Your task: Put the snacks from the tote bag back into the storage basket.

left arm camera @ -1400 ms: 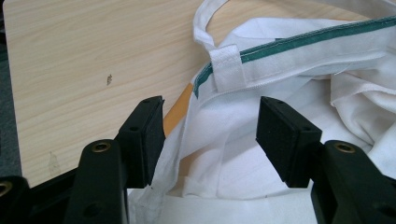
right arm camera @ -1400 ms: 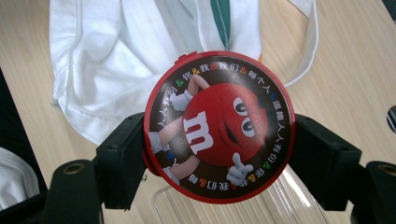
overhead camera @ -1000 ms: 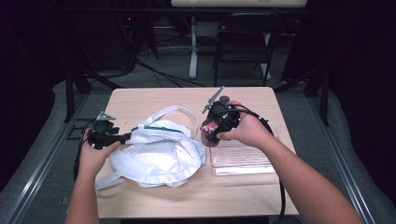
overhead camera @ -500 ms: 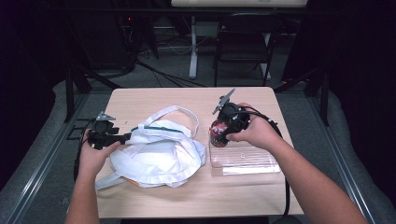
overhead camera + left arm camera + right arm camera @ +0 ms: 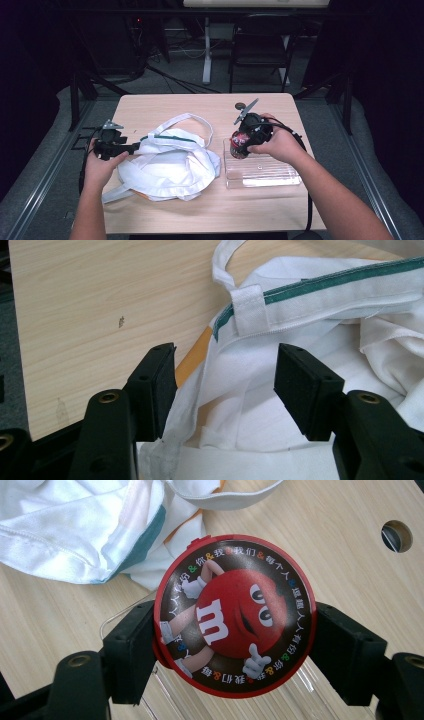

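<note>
The round red candy tin [image 5: 234, 615] sits clamped between the jaws of my right tongs [image 5: 248, 136], its lid facing the camera — a red cartoon figure ringed with small lettering. In the high view the tin [image 5: 238, 145] hangs at the left end of the clear plastic tray [image 5: 265, 172], which lies on the right half of the table [image 5: 210, 107]; I cannot tell whether the tin's base touches the tray. Just left of the tray lies the white cloth bag [image 5: 167, 162] with its green-trimmed rim [image 5: 340, 282] and loop handles. My left tongs [image 5: 117, 146] are at the bag's left edge, jaws spread apart — the white cloth lies between them, ungripped. A small round hole [image 5: 396, 536] shows in the table beyond the tin.
</note>
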